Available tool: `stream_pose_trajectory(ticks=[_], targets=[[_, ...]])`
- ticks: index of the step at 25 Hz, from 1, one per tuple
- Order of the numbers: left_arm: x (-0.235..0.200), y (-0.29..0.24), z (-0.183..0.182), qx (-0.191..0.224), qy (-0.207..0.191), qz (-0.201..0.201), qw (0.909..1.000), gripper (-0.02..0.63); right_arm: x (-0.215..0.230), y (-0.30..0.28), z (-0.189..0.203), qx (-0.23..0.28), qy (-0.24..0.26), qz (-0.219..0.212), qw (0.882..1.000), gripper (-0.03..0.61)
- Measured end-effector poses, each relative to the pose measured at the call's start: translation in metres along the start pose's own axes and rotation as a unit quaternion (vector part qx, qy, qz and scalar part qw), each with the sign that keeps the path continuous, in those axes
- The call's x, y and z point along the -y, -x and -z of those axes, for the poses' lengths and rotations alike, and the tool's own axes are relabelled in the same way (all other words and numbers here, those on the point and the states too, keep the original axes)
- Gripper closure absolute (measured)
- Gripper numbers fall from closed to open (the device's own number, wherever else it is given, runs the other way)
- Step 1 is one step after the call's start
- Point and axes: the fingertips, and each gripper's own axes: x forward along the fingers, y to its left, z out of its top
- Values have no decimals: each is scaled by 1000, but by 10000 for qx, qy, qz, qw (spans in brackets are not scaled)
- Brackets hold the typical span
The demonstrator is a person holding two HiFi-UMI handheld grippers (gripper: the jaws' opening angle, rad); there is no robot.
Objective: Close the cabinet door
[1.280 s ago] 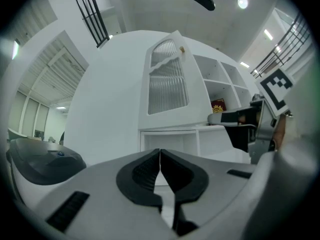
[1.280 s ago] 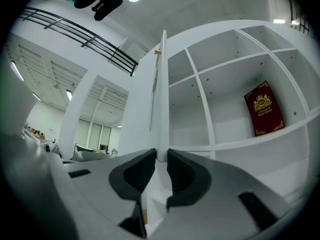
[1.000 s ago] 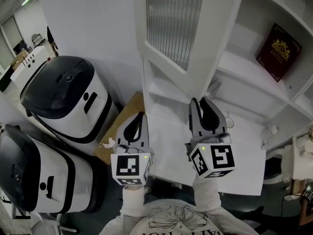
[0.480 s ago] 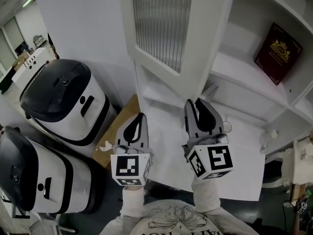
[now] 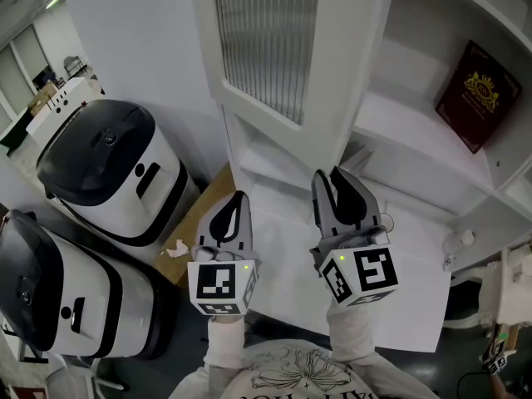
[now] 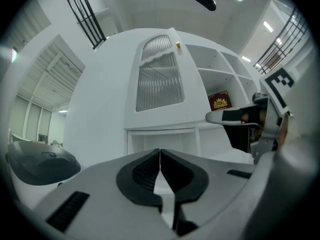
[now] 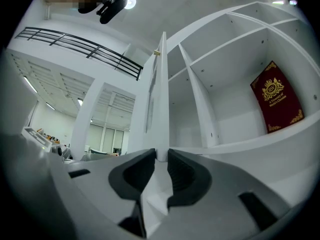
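Observation:
The white cabinet door (image 5: 266, 40) with its ribbed glass pane stands swung out from the open cabinet. My right gripper (image 5: 331, 175) is shut on the door's lower free edge (image 7: 161, 99), which runs up between the jaws (image 7: 159, 156) in the right gripper view. My left gripper (image 5: 238, 196) hovers beside it on the left, shut with nothing in it (image 6: 160, 151). The left gripper view shows the door's face (image 6: 160, 89) ahead.
A dark red book (image 5: 478, 94) leans in an upper shelf compartment. Two white machines with black lids (image 5: 108, 173) (image 5: 58, 298) stand at the left, and a brown board (image 5: 208, 214) lies beside them. The white cabinet ledge (image 5: 399, 256) lies below the grippers.
In the head view the door's near lower corner has shifted left while the book stayed put. Both grippers drifted slightly left with it, and the right gripper kept its hold.

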Motion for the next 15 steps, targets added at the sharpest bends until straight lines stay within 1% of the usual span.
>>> stream_pose_trajectory(ticks=[9, 15], targets=[[14, -14, 4, -73, -7, -131, 9999, 609, 15, -5, 2, 64, 53, -303, 9995, 500], [17, -20, 8, -145, -26, -224, 9996, 609, 24, -9, 3, 87, 48, -411, 9991, 500]])
